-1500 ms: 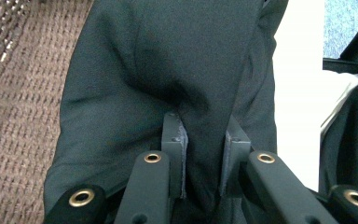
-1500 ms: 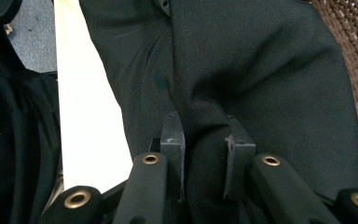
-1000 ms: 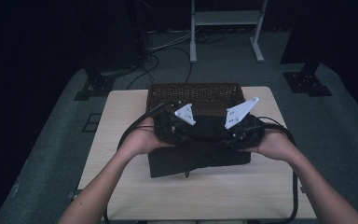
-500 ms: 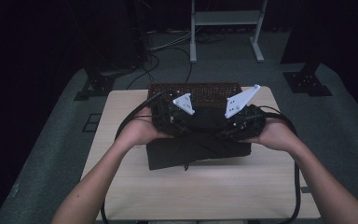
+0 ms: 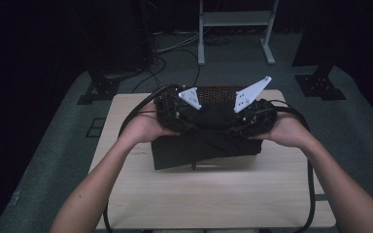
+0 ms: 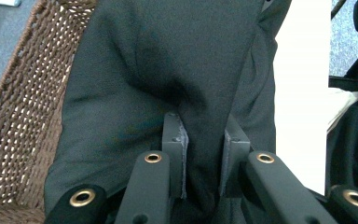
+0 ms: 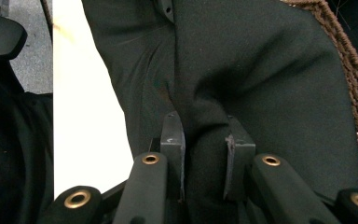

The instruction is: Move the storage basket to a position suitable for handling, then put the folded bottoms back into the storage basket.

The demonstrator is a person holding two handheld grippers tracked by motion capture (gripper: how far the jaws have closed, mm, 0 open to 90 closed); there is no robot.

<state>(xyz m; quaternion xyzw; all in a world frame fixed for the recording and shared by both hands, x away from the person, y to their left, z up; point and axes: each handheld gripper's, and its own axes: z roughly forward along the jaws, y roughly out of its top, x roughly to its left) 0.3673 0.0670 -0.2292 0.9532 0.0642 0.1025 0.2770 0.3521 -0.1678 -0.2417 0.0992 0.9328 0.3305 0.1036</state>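
Note:
A folded black garment (image 5: 209, 141) is held up off the wooden table (image 5: 213, 194), its far part over the brown wicker basket (image 5: 213, 94). My left gripper (image 5: 187, 119) is shut on the cloth's left side; in the left gripper view the black garment (image 6: 168, 70) bunches between the pads (image 6: 175, 149), with the wicker basket (image 6: 18, 121) at the left. My right gripper (image 5: 240, 121) is shut on the cloth's right side; in the right gripper view a thick fold of the garment (image 7: 251, 70) fills the gap between the pads (image 7: 172, 144), with the basket's rim (image 7: 354, 84) at the right.
The basket stands at the table's far edge. Black cables (image 5: 131, 116) trail from both grippers over the table's sides. Beyond the table a grey metal frame (image 5: 233, 29) and dark stands (image 5: 315, 82) sit on the floor.
Both grippers have risen and moved away from the person toward the basket, carrying the black garment with them. More of the cloth now hangs over the basket's near rim.

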